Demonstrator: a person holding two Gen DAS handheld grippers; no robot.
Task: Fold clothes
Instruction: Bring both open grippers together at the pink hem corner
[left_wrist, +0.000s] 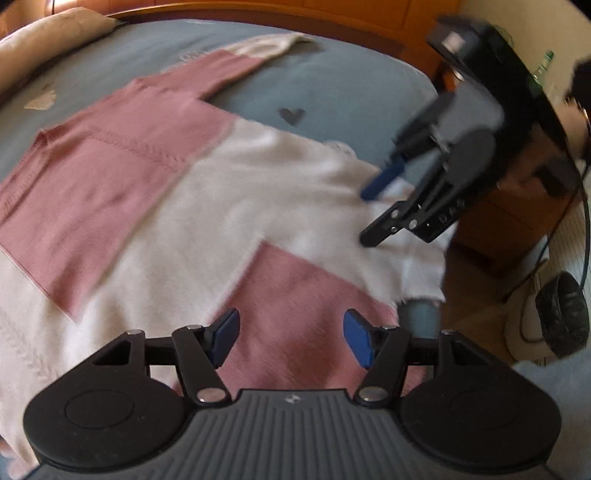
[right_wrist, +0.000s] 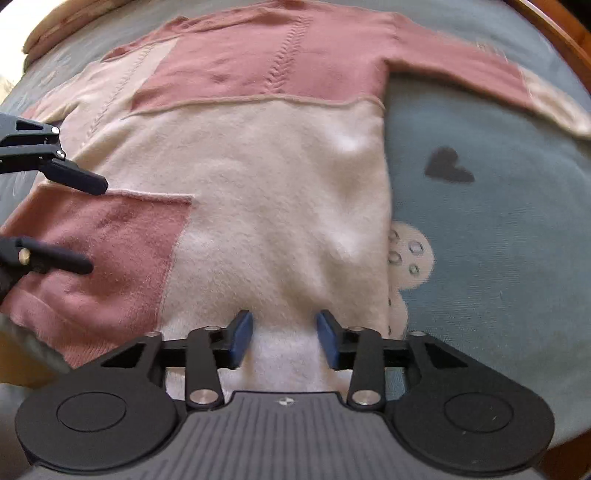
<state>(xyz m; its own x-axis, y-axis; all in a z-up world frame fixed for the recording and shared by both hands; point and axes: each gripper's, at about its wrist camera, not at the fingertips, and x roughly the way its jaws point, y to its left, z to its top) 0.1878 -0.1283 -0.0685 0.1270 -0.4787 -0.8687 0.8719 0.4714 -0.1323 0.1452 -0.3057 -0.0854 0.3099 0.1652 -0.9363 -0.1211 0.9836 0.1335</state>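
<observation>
A pink and cream patchwork sweater (right_wrist: 266, 177) lies flat on the bed, with one sleeve (right_wrist: 517, 85) stretched out to the side. My right gripper (right_wrist: 284, 338) stands open at the cream hem. A strip of white cloth lies between its blue pads (right_wrist: 240, 339), which do not press on it. The left wrist view shows it pointing down onto the cream corner (left_wrist: 371, 212). My left gripper (left_wrist: 291, 338) hangs open over the pink patch (left_wrist: 306, 295) at the hem, holding nothing. In the right wrist view it (right_wrist: 86, 223) enters from the left edge, above the same pink patch.
The blue-grey bed cover (right_wrist: 498, 240) carries a dark heart print (right_wrist: 447, 166) and a pale print (right_wrist: 410, 258) beside the sweater. A wooden bed frame (left_wrist: 258, 11) and a pillow (left_wrist: 55, 29) lie at the far side. A wooden cabinet (left_wrist: 517, 206) stands off the bed's edge.
</observation>
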